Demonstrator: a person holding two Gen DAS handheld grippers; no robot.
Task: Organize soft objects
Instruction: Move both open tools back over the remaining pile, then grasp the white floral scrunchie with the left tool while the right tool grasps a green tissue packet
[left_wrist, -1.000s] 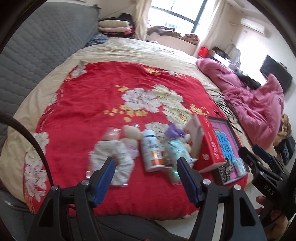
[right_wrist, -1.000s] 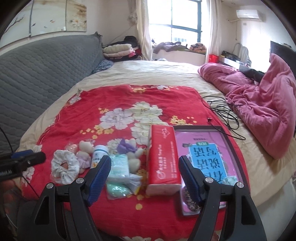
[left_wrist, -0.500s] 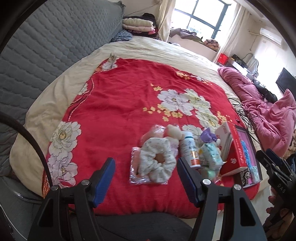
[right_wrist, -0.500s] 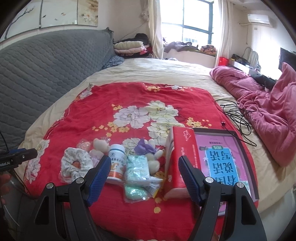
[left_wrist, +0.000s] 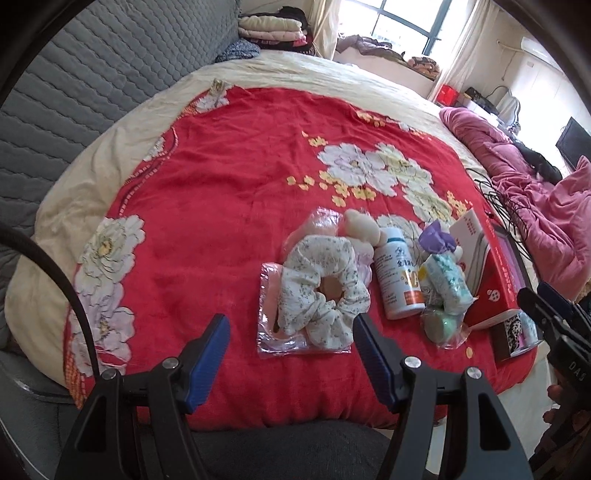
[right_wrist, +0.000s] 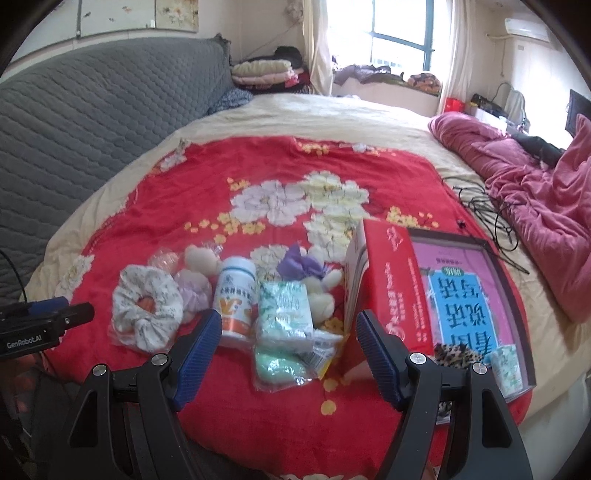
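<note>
Filling blanket near edge: scrunchie, bottle; far half bare.

scrunchie leftmost on blanket, bottle right of it, then tissue pack, box rightmost

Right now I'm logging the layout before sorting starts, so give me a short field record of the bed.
surface: red floral blanket
leftmost item: white floral fabric scrunchie on a clear plastic sleeve
beside it: white plastic bottle with orange label, lying down
middle: green-white tissue packet
right: red cardboard box beside a pink picture book
left gripper: open, empty
right gripper: open, empty
</note>
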